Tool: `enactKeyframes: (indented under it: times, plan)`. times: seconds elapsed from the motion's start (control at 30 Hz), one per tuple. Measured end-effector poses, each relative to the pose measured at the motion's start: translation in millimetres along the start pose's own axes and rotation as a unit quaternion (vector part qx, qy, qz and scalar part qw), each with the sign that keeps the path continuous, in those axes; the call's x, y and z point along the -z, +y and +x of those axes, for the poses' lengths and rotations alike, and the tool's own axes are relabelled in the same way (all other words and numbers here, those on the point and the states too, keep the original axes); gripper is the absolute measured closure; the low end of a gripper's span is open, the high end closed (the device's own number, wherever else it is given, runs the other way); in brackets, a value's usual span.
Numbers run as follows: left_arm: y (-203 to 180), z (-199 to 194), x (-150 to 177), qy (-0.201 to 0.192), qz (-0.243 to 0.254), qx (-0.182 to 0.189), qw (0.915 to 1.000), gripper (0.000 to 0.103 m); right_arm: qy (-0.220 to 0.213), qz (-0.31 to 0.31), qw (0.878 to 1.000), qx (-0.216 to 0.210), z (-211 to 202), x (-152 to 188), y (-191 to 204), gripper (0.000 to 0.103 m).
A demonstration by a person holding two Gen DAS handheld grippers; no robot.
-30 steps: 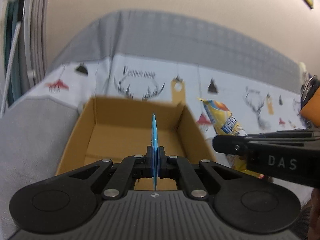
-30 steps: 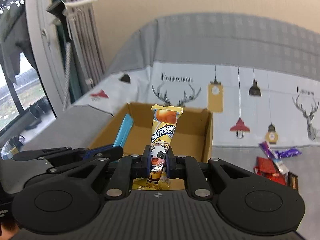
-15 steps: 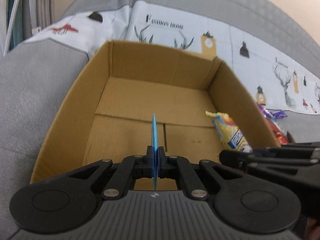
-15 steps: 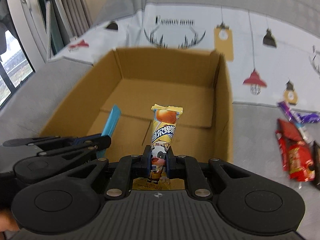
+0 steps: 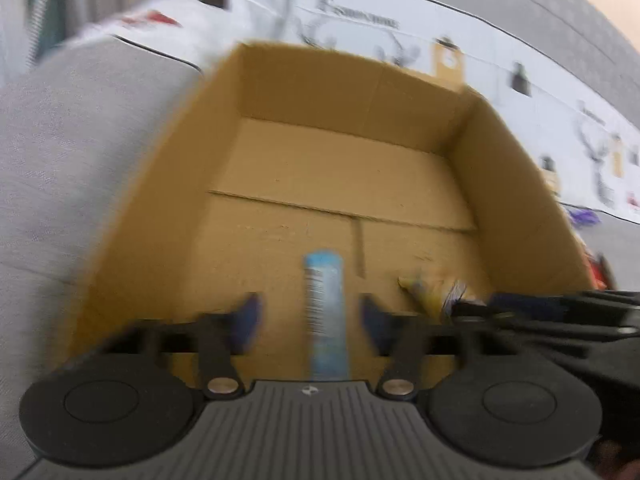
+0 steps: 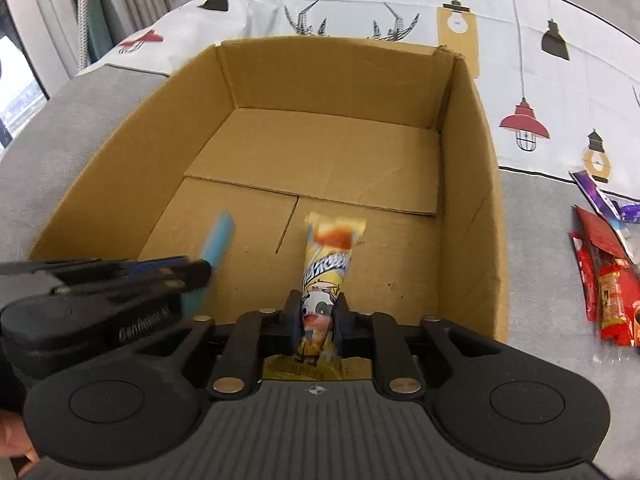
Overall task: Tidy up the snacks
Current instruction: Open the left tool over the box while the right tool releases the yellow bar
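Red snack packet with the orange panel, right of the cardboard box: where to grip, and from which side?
Take the red snack packet with the orange panel across its narrow width at mid-length, from straight above: it lies flat on the grey fabric cover, long and slim, neighbours close alongside.

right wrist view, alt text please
The right gripper pinches a yellow snack packet low over an open cardboard box. At left, the left gripper is with a blue packet; red and purple snacks lie outside, right.

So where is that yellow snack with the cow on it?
The yellow snack sits between the right hand-held gripper fingers, over the cardboard box floor, right of the blue packet.
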State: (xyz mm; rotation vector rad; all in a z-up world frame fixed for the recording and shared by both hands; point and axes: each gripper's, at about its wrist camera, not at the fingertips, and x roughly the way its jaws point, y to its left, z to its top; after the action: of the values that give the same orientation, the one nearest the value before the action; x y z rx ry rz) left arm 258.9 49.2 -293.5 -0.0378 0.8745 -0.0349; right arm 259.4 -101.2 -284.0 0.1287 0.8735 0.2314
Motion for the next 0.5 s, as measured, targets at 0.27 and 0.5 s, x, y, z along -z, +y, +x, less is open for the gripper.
enactKeyframes:
  times: [0.27, 0.5]
  plan:
    - [4, -34, -8, -0.021, -0.015, -0.02, 0.9995, 0.019, -0.047, 0.021, 0.999, 0.01, -32, 2, -11, 0.025]
    - [13, -72, -7, -0.034, -0.035, -0.044, 0.9979, 0.01, -0.053, 0.047, 0.996, -0.056, -47, 11, -17, 0.006]
